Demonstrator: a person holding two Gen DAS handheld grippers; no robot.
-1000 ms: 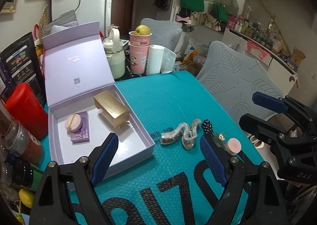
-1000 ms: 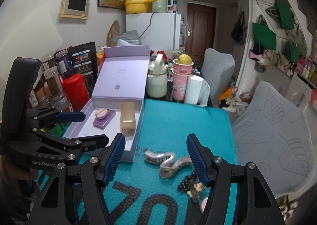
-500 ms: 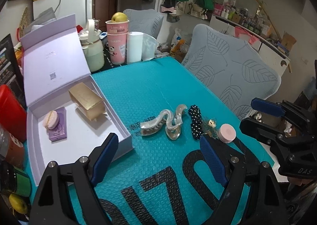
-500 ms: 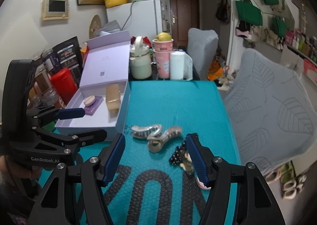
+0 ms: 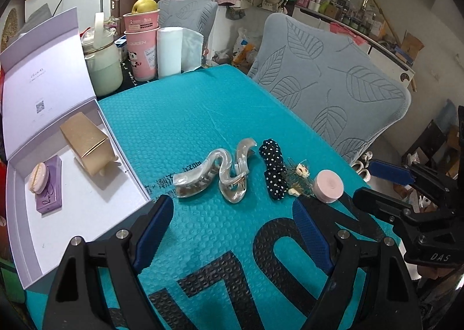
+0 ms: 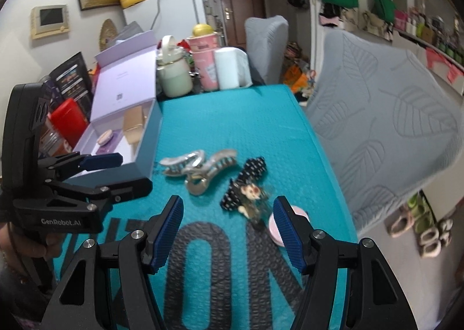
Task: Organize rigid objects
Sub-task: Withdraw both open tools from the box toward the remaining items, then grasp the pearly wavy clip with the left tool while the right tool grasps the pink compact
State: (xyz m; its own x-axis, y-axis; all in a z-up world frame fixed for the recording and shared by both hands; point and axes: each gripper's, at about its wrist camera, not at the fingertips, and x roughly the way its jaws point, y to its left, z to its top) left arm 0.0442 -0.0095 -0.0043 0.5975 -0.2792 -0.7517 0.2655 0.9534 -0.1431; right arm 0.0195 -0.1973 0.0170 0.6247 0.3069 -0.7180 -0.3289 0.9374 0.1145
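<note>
Lilac gift box [image 5: 72, 185] lies open at the desk's [image 5: 185, 115] left edge. Left tongs [image 5: 232, 222] tilt downward, spread and empty, over two pearly hair claws [image 5: 214, 173]. Right tongs [image 6: 227, 228], also tilted and spread, hover near the polka-dot bow [image 6: 246, 182] and pink puck [image 5: 329, 186] at the right edge.

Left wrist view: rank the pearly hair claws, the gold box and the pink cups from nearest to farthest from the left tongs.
1. Pearly hair claws, on the teal mat just ahead of the open left tongs.
2. Gold box, further back on the left, inside the open lilac box.
3. Pink cups, at the table's far end, stacked.
</note>
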